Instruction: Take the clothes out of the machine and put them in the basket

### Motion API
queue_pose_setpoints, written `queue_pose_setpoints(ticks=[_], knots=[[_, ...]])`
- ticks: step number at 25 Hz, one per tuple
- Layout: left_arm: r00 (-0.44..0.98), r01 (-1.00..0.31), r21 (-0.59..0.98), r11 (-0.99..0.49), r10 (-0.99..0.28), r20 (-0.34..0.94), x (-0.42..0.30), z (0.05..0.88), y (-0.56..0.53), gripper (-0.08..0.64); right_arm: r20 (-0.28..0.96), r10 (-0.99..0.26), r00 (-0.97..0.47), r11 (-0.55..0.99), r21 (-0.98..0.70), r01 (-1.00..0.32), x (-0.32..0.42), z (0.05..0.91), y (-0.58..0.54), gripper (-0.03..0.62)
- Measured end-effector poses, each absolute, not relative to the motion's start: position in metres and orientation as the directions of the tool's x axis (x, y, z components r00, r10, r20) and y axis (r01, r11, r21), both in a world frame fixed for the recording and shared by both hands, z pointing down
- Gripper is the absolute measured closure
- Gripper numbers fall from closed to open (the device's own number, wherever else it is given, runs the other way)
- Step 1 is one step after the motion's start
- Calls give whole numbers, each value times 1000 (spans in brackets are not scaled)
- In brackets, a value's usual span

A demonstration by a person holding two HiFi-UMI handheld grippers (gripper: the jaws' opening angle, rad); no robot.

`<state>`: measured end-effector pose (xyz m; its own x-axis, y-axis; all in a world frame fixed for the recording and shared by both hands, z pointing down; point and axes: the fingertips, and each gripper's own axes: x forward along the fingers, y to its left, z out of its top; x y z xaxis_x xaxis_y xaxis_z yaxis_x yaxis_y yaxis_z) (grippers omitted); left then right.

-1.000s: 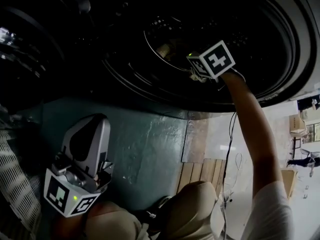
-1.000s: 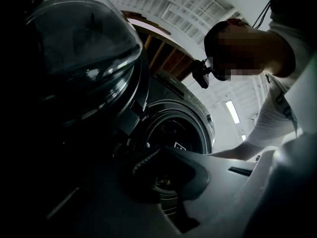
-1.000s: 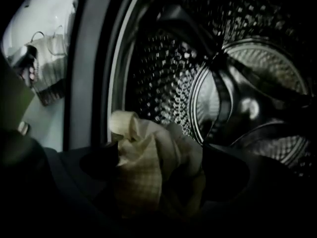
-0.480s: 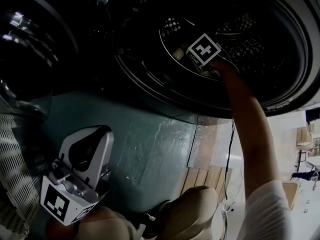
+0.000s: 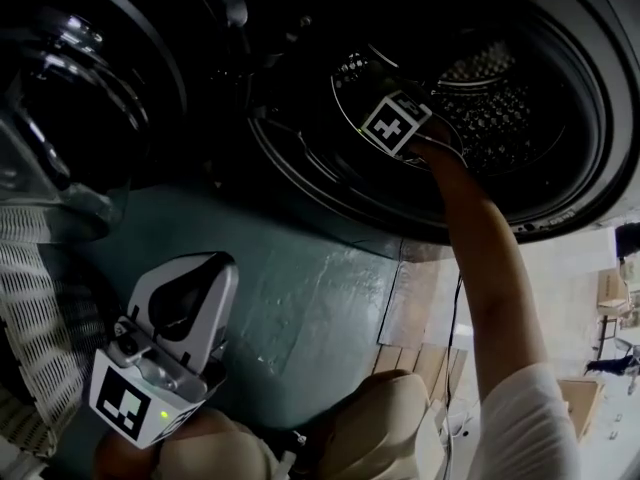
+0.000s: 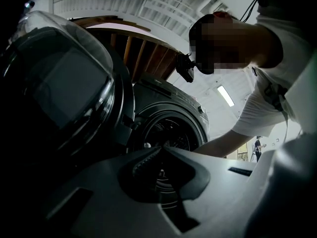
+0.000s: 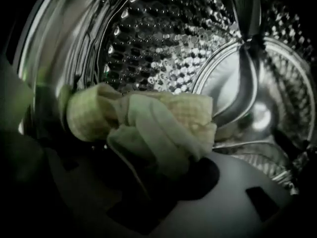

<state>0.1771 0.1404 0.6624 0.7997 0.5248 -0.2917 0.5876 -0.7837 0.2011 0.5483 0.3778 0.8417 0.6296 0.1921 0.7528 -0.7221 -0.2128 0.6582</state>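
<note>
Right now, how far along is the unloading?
Done: machine door open. In hand: right gripper, inside the drum, has just been closing on a pale cloth between its jaws. Remaining: lifting it out to the basket; left gripper is shut, empty.

Every view is dim and heavily shadowed. Light is given by a strip lamp [image 6: 225,95] above and beyond the left gripper [image 6: 161,148]; glare is caught on the drum [image 7: 173,48]. Edges are bent, near parts blurred.

Head camera looked down into the drum [image 5: 500,118]; right camera sat inside it; left faced it from outside.
</note>
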Motion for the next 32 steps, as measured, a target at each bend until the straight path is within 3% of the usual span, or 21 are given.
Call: queue_pose_setpoints(ticks=[4, 8, 23, 32], knots=[[805, 575, 198, -794, 504, -314, 177, 657, 136, 546, 698, 164, 697, -213, 715, -665, 551, 824, 378, 429], [798, 579, 174, -796, 511, -319, 174, 654, 138, 546, 647, 125, 753, -222, 757, -614, 549, 798, 384, 463], [806, 558, 186, -809, 474, -354, 172, 645, 133, 546, 490, -17, 872, -314, 825, -469, 527, 703, 393, 502], [828, 532, 198, -823, 456, -327, 180, 656, 133, 546, 425, -106, 899, -267, 859, -437, 506, 685, 373, 513]])
